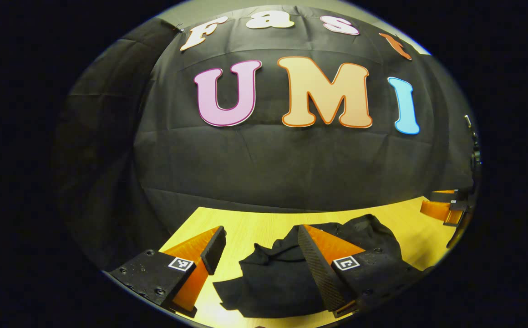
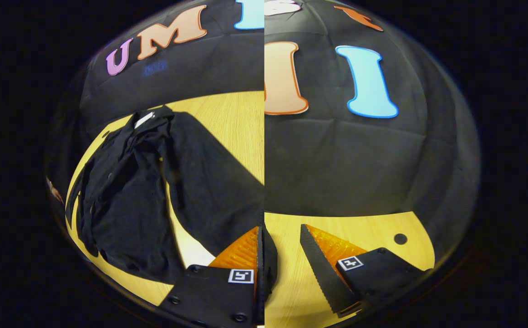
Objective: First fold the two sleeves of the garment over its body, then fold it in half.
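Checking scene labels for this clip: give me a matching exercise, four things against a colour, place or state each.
Things:
1. garment
2. table
3. left gripper
4. wall

Descriptions:
a. yellowish wood
b. dark cloth hanging behind the table
c. black, rumpled, lying on the table
d. fingers apart, gripping nothing

Pairs: 1-c, 2-a, 3-d, 4-b
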